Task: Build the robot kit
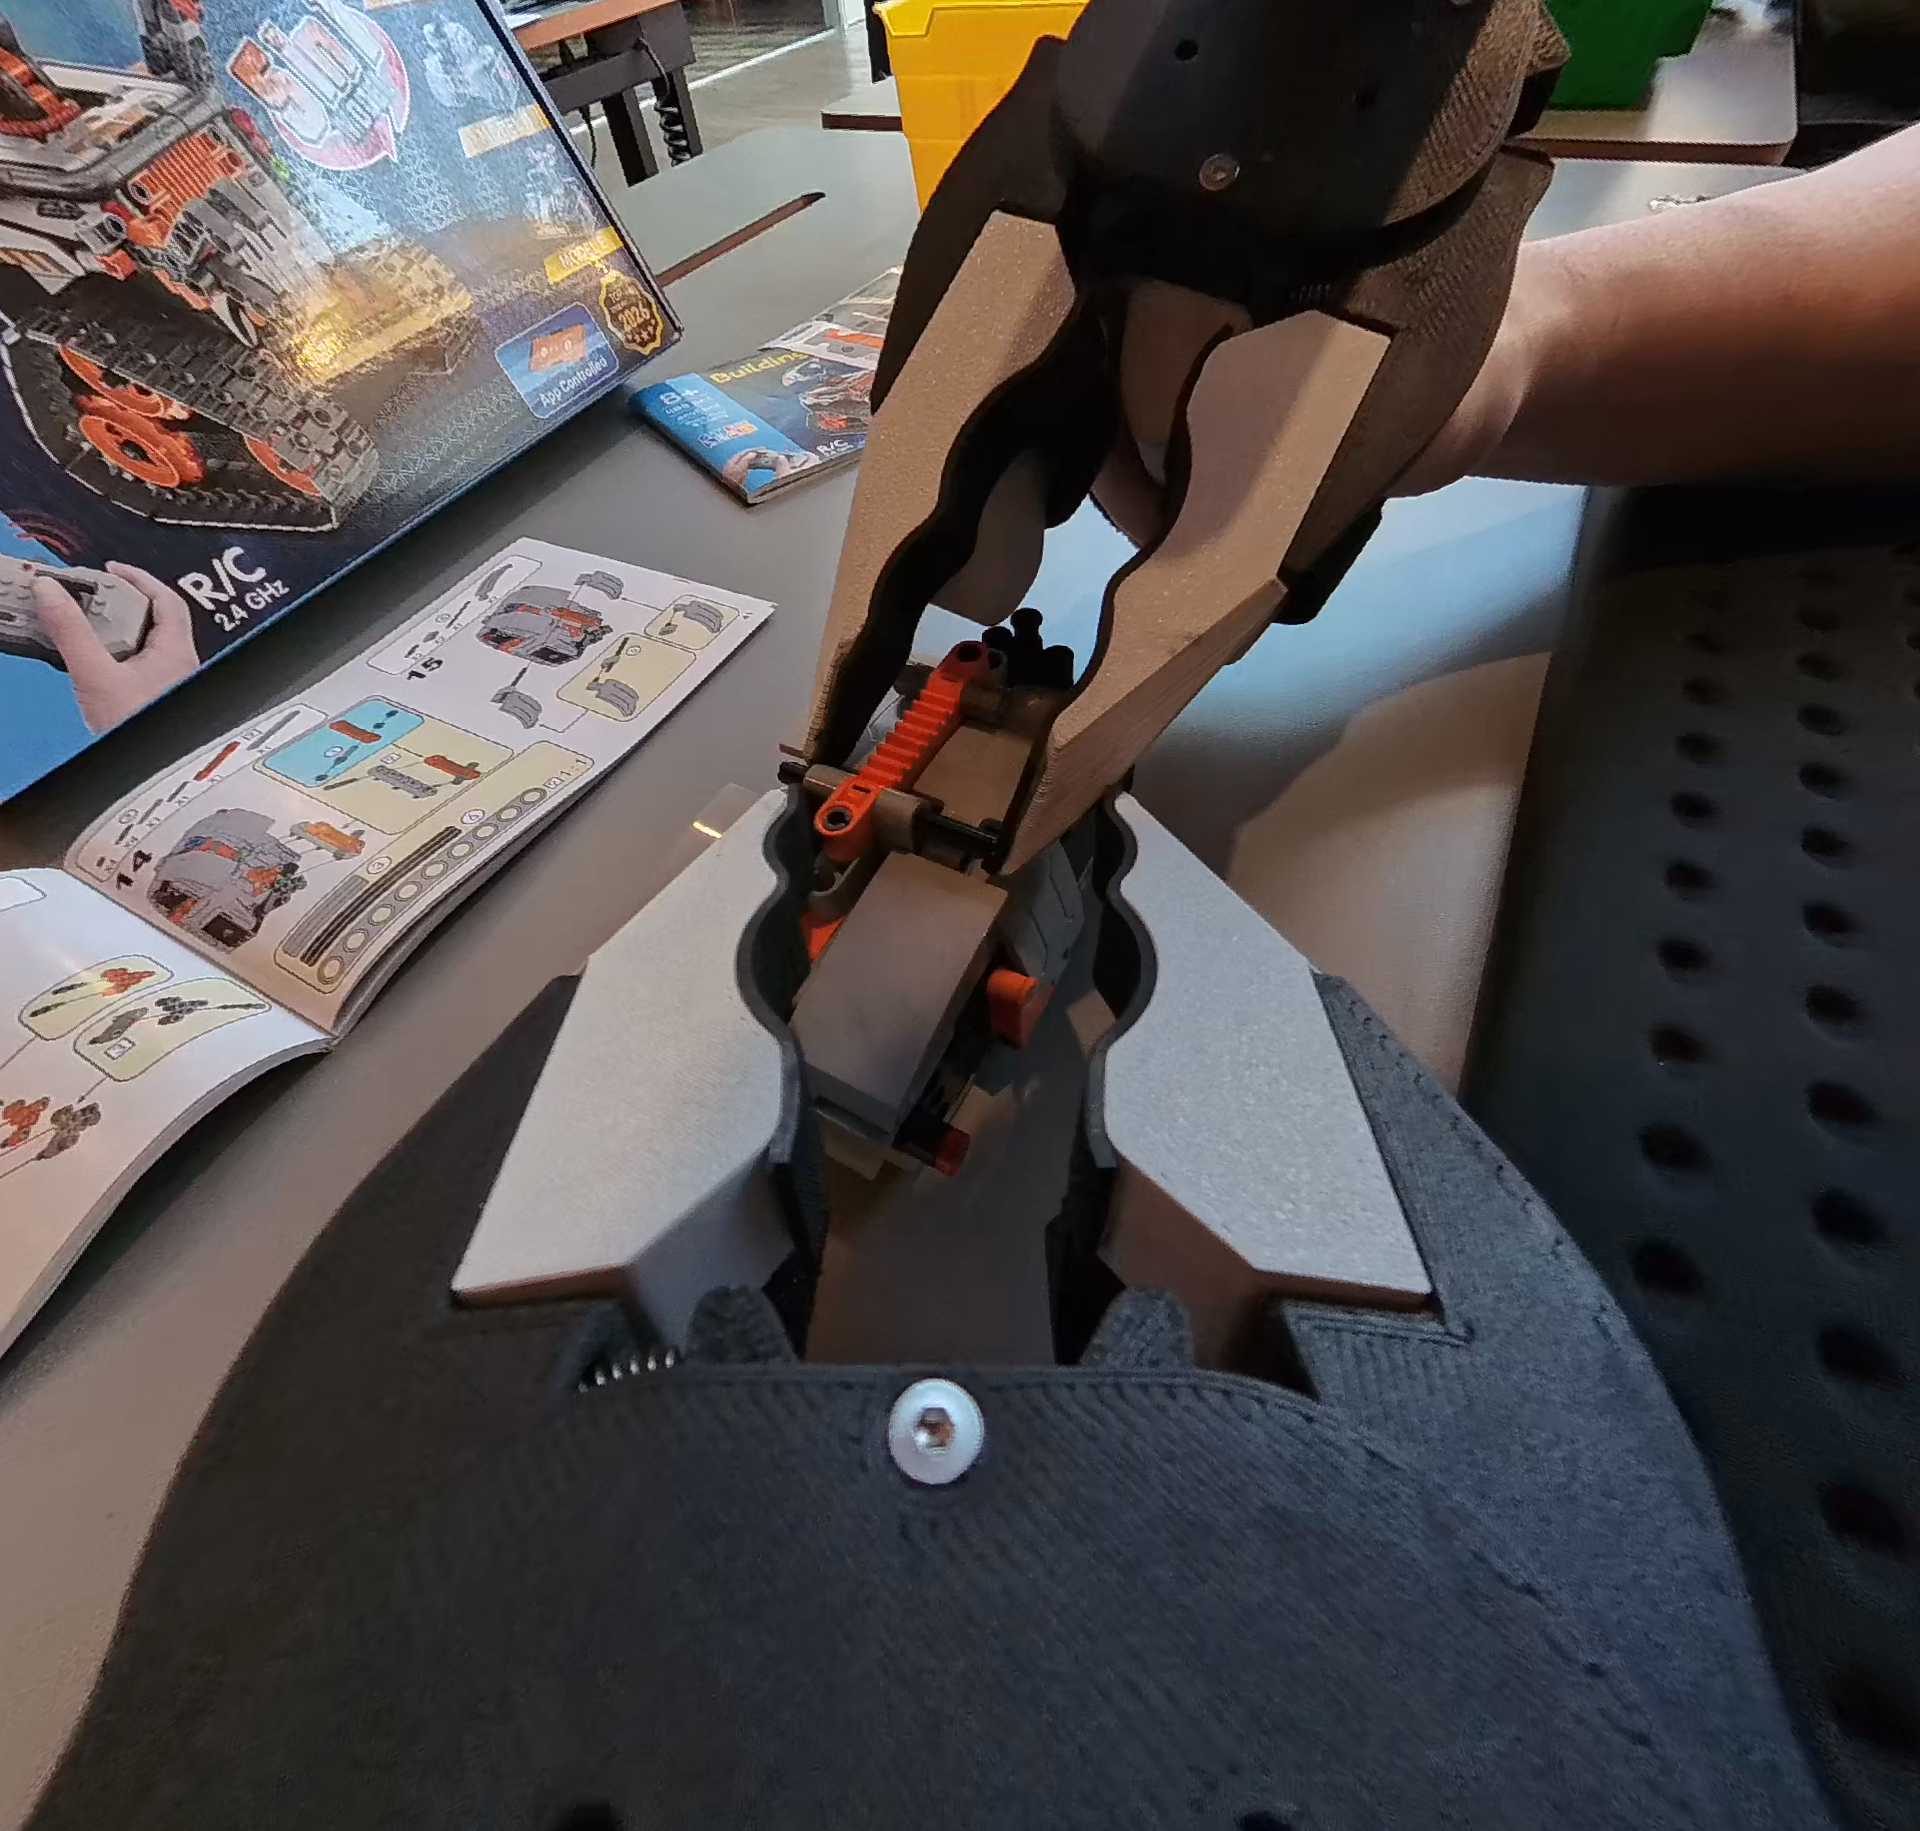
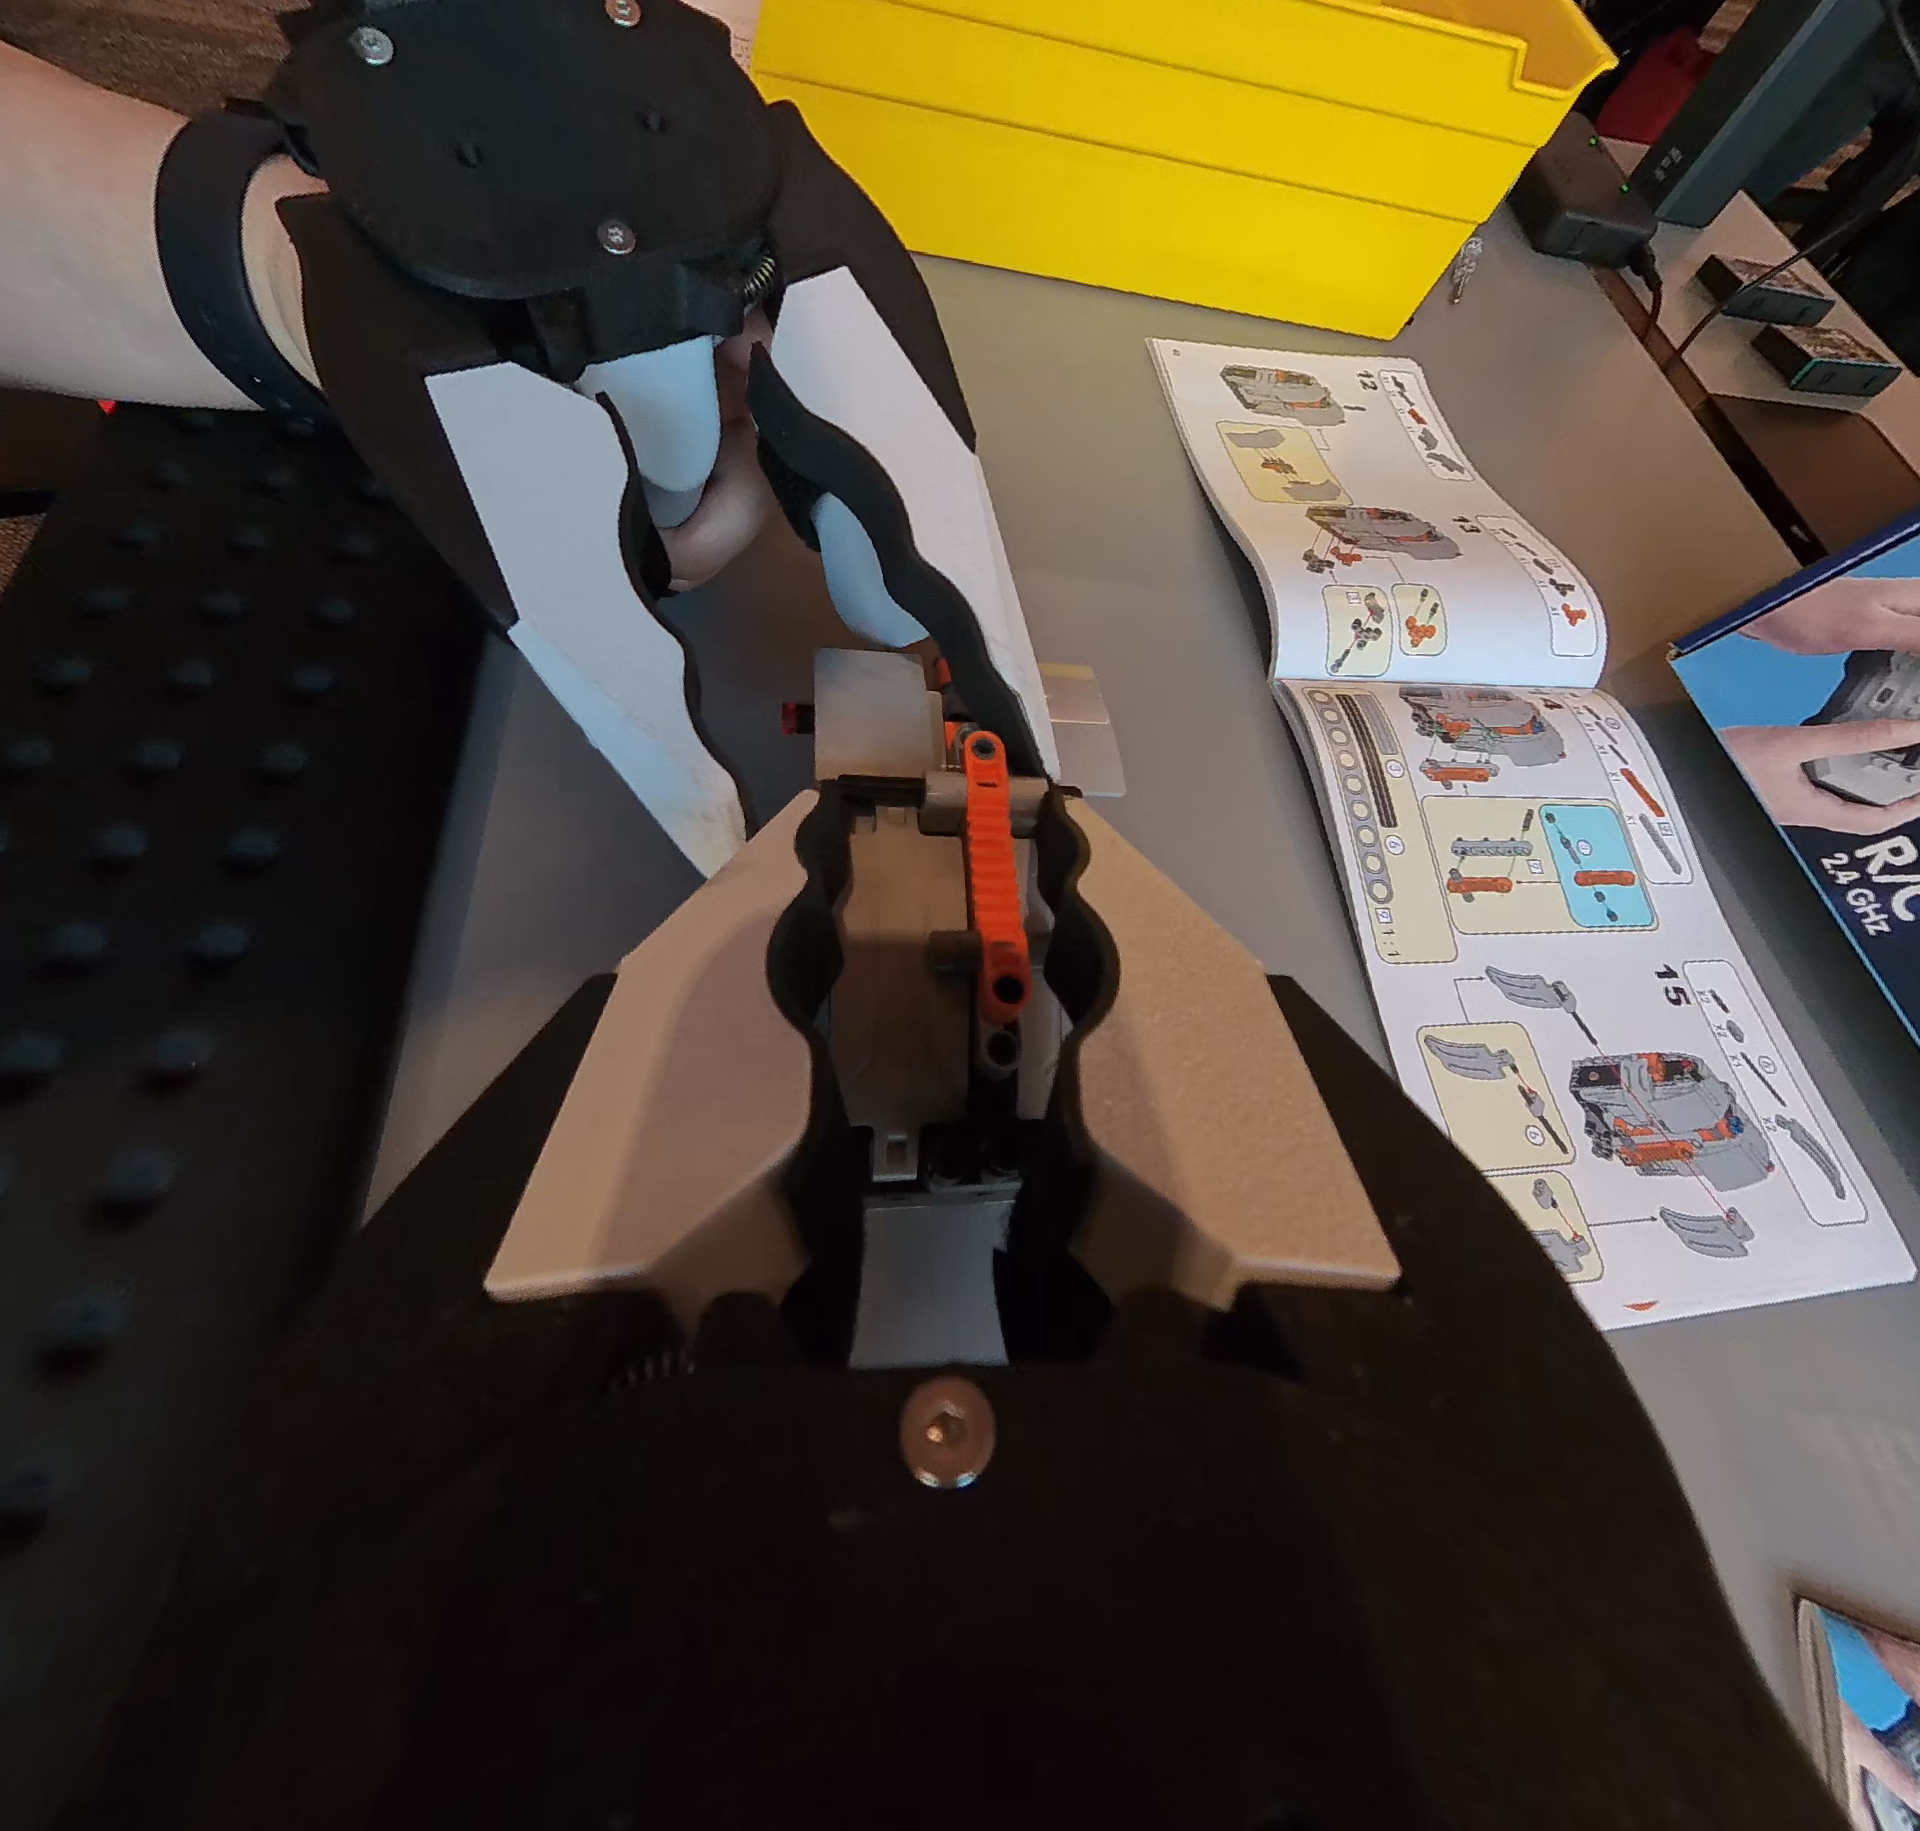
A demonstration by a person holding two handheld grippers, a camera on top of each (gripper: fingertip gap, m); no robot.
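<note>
A small brick-built assembly [image 1: 894, 1012], grey with orange parts, hangs between both grippers above the grey table [image 1: 623, 503]. My left gripper [image 1: 943, 862] is shut on its grey block end. My right gripper [image 1: 925, 794] comes down from above and is shut on the other end, where an orange toothed beam [image 1: 906, 742] lies along the top. In the right wrist view, my right gripper [image 2: 935, 825] grips the assembly [image 2: 894, 1002] with the orange beam [image 2: 992, 877] between its fingers. The left gripper [image 2: 894, 753] holds the far grey block [image 2: 868, 711].
An open instruction booklet [image 1: 416, 773] [image 2: 1538, 846] lies flat on the table. A blue toy box [image 1: 260, 275] [image 2: 1829, 742] stands beside it, with a second booklet [image 1: 769, 420] farther back. A yellow bin [image 1: 966, 67] [image 2: 1143, 119] stands behind. A black dimpled mat [image 1: 1745, 950] [image 2: 208, 846] lies alongside. My two grippers' fingertips are within a few centimetres of each other.
</note>
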